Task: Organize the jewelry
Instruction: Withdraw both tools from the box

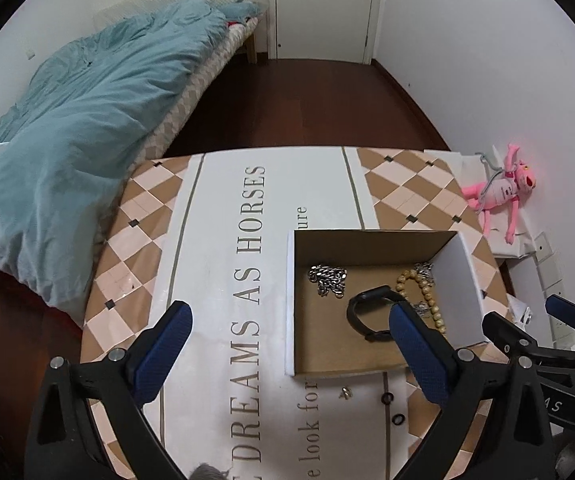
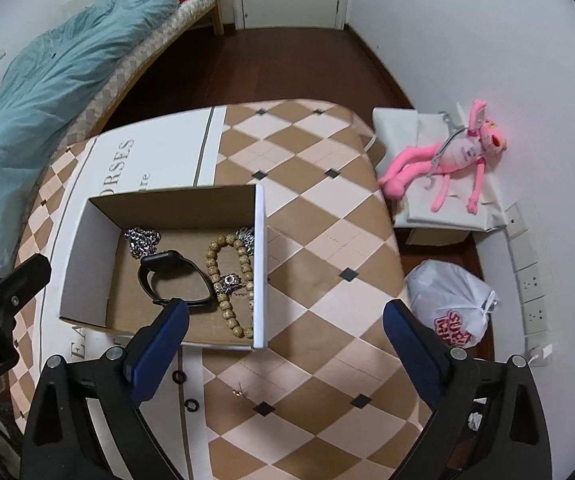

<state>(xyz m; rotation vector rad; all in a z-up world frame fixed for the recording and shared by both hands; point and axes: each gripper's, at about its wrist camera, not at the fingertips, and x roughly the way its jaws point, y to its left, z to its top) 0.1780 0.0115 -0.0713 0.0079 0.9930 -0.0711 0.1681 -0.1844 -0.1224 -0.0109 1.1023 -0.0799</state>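
The table (image 2: pixel 327 264), under its checked cloth and a white printed runner (image 1: pixel 223 264), took up most of the room beside the bed (image 1: pixel 67 152). On it stood the open cardboard box (image 2: pixel 87 256), already holding most of the jewelry: a black band (image 2: pixel 171 280) in the middle, a string of wooden beads (image 2: pixel 223 276) along the right wall, and a silver chain (image 2: pixel 141 238) towards the back. So the sorting looked largely done.

Both tongs hung above the near edge of the table, the left gripper (image 1: pixel 287 356) and the right gripper (image 2: pixel 285 354) each spread wide with nothing between the pads.

What was left, I judged, were the small pieces lying loose on the cloth just in front of the box: two little black rings (image 2: pixel 178 377) (image 2: pixel 191 405) and a tiny gold item (image 2: pixel 238 393), too small to name.
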